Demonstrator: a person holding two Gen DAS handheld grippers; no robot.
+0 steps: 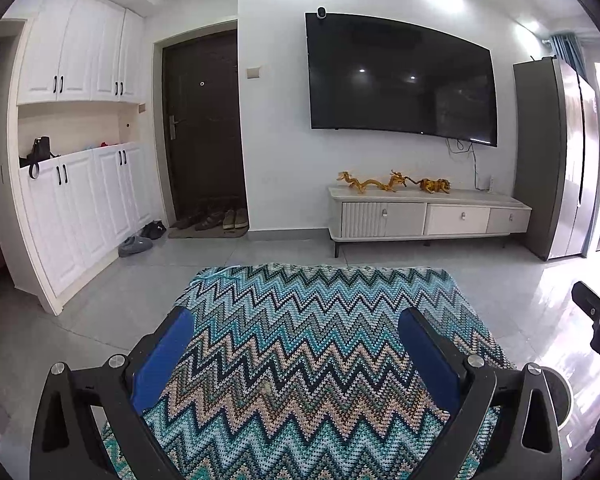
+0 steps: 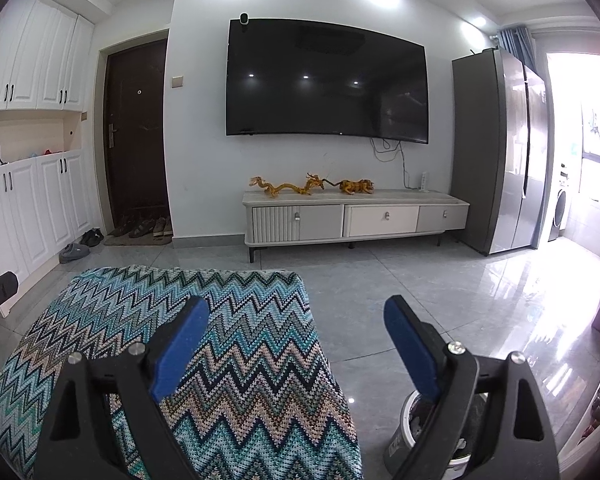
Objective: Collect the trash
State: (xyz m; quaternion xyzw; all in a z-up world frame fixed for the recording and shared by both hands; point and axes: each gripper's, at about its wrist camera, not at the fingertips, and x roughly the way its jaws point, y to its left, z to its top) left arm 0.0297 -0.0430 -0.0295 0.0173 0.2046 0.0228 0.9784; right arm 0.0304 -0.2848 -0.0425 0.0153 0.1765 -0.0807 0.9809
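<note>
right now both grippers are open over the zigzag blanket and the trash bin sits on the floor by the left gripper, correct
Not quite: the trash bin sits by the right gripper, not the left. The right wrist view shows it on the floor under that gripper's right finger. The rest holds: both the right and the left gripper are open over the zigzag blanket.
</note>
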